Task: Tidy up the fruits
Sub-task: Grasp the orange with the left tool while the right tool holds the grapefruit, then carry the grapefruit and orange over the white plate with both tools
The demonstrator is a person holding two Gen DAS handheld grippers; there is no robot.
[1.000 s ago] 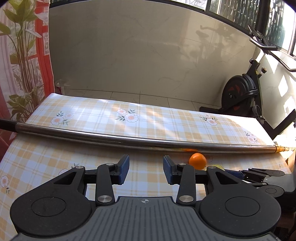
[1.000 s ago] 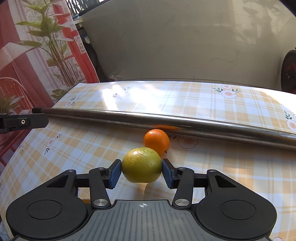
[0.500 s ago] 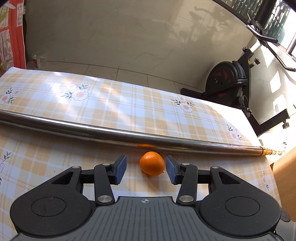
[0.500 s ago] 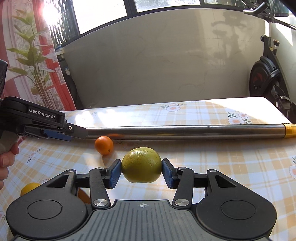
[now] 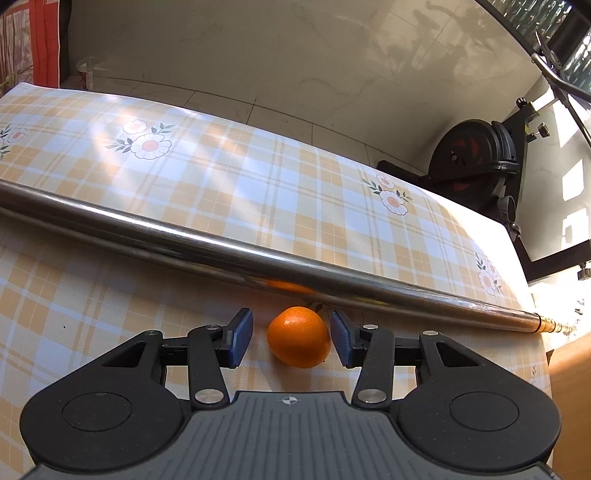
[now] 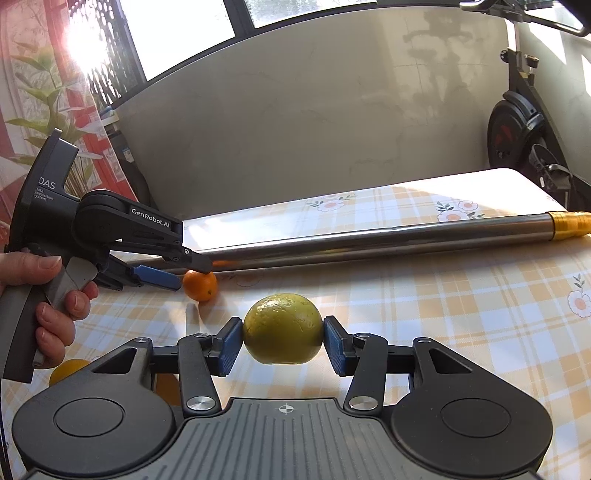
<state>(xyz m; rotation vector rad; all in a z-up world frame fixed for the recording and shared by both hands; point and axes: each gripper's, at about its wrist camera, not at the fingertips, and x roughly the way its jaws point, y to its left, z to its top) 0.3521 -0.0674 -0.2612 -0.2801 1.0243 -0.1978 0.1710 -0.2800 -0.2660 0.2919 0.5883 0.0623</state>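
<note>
One yellow fruit [image 6: 68, 369] sits half-hidden behind the right hand-held gripper [image 6: 282, 341] clamping a green fruit [image 6: 282, 328].

Sunlit pale wall [image 6: 295, 122], windows [image 6: 184, 22] above, exercise bike [image 5: 476, 166] beside the plaid-clothed table [image 5: 258, 192].

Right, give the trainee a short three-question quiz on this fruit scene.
1. True or false: the right gripper is shut on the green fruit.
2. The small orange sits: A) between the left gripper's jaws, unclamped; B) beyond the metal pole; C) clamped and lifted.
3. What covers the table?

Key: 1 true. 2 A. 3 A plaid tablecloth with flowers.
</note>
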